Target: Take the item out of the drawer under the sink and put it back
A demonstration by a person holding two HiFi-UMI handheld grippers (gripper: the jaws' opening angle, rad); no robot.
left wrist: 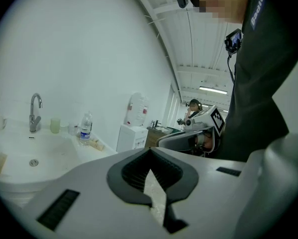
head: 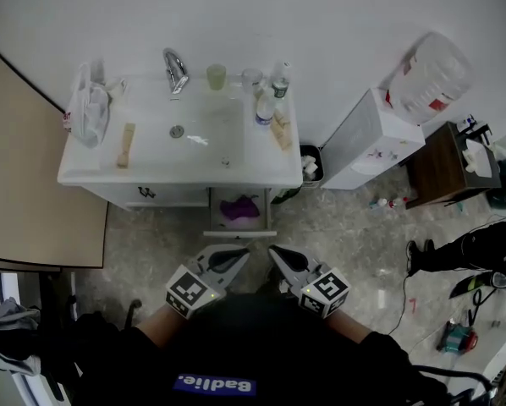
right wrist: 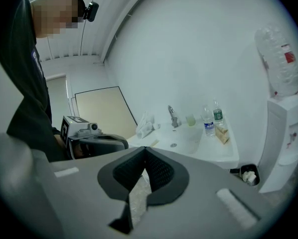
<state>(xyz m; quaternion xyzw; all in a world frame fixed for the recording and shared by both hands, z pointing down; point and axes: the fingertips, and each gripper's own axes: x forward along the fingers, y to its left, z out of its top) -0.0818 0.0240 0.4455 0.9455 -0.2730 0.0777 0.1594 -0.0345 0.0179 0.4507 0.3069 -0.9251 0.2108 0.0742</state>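
My left gripper is closed tight, its dark ribbed pads meeting at the tips with nothing between them. My right gripper shows the same in its own view, jaws together and empty. I hold both close to my body, side by side and near each other, with the tips pointing ahead and slightly down.

Straight ahead of the two tips and lower, the white drawer under the sink stands pulled out. The crumpled purple item lies inside it, apart from both grippers. Beyond the drawer is the white rectangular sink basin, with a chrome tap at its far side and a pale green cup just beside the tap.

Ahead and to the right of my right gripper, a clear plastic water bottle stands on the sink's edge. Ahead and to the left of my left gripper, a white plastic bag lies on the counter's corner, with a light wooden stick-shaped piece near it. Well off to the right of my right gripper stands a white water dispenser
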